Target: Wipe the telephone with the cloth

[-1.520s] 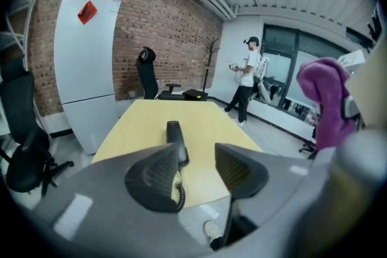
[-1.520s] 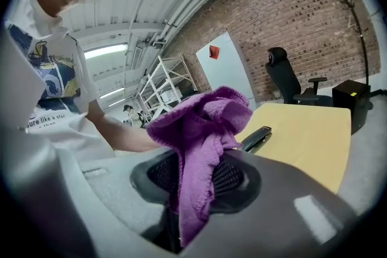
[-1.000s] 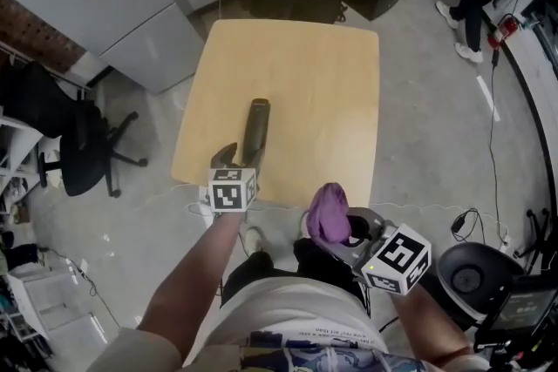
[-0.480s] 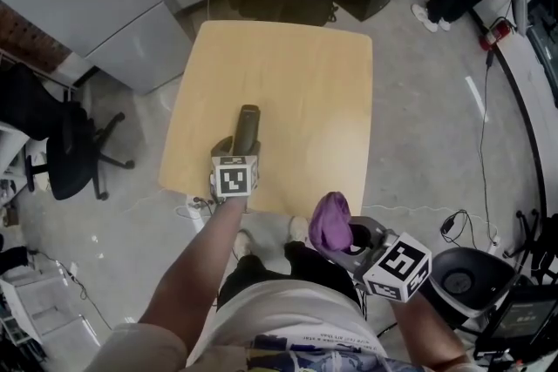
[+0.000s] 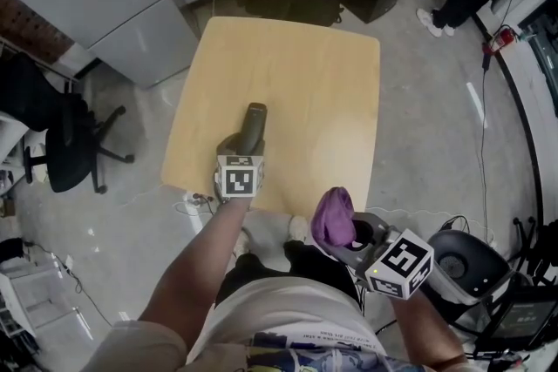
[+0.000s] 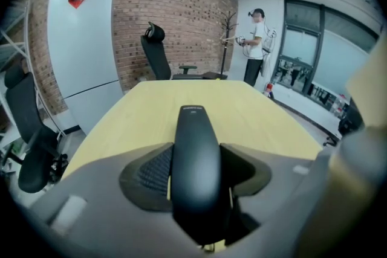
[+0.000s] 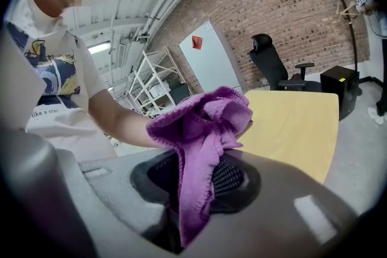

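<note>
Found toward 7 o'clock from the middle of the desk [image 5: 314, 74]: the black telephone [image 6: 195, 154], lying flat with its long end pointing to 12 o'clock. Reaching in over its near end from 6 o'clock: the left gripper [image 5: 241, 142], jaws just now closing in, one on each side of the telephone. Not squeezing yet, by the look of it (thin bits of desk peeking out along both sides). Down at 5 o'clock, off the near edge of the desk and well apart from the telephone: the right gripper [image 5: 350, 233], shut tight on the purple cloth [image 5: 332, 218], bunched up on top and hanging down between the jaws. Could go wrong in a few ways from here. Might slip out if grabbed only by the smooth, round near end, then spin or slide across the desk. Might tip up at the 12 o'clock end if pushed down too hard at the 6 o'clock end. Might scoot to the near edge at 6 o'clock and drop to the floor if rubbed before being held firm. Could also lose the cloth, likely easy to tug loose with a hard rub. Best to get a firm hold first, then bring the cloth over and wipe softly.
</note>
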Demonstrator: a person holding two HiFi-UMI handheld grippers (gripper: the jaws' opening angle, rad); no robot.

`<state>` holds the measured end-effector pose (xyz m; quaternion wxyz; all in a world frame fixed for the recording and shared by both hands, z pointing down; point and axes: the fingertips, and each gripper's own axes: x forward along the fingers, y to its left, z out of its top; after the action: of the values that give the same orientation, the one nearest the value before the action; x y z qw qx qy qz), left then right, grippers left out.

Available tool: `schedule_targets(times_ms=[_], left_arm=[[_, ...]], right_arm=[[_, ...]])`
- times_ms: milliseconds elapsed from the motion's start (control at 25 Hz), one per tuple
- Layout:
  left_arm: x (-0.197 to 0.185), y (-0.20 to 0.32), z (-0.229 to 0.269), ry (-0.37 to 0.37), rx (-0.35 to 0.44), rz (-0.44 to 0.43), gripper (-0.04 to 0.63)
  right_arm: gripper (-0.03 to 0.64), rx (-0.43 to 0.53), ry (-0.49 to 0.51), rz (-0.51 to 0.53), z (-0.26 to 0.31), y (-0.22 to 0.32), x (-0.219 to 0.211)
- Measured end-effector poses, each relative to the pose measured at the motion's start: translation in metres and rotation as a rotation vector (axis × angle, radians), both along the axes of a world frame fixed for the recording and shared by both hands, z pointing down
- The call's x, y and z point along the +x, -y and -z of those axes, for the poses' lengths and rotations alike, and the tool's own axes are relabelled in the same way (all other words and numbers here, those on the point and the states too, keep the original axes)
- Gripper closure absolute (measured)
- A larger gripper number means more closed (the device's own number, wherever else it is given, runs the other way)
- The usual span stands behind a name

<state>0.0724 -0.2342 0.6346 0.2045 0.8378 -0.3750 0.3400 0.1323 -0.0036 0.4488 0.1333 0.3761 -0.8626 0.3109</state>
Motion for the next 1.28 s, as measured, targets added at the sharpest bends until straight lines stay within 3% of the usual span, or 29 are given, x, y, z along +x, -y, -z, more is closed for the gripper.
schedule_targets(times_ms=[400, 680, 1040, 1280], left_arm=[[-0.013, -0.029, 0.062, -0.112, 0.074, -0.083, 0.341], [-0.039, -0.056, 0.130, -0.220, 0.177, -0.150, 0.341], [-0.065, -0.110, 0.193, -0.301, 0.280, -0.296, 0.341], [-0.068, -0.126, 0.202, -0.330, 0.288, -0.377, 0.341]], right_arm=[[0.503, 0.084, -0.034, 0.011, 0.020, 0.024, -0.018], [0.503, 0.190, -0.061, 0.025, 0.047, 0.049, -0.045], [0.503, 0.350, -0.072, 0.077, 0.113, 0.077, -0.109], [0.503, 0.419, -0.086, 0.149, 0.136, 0.095, -0.163]])
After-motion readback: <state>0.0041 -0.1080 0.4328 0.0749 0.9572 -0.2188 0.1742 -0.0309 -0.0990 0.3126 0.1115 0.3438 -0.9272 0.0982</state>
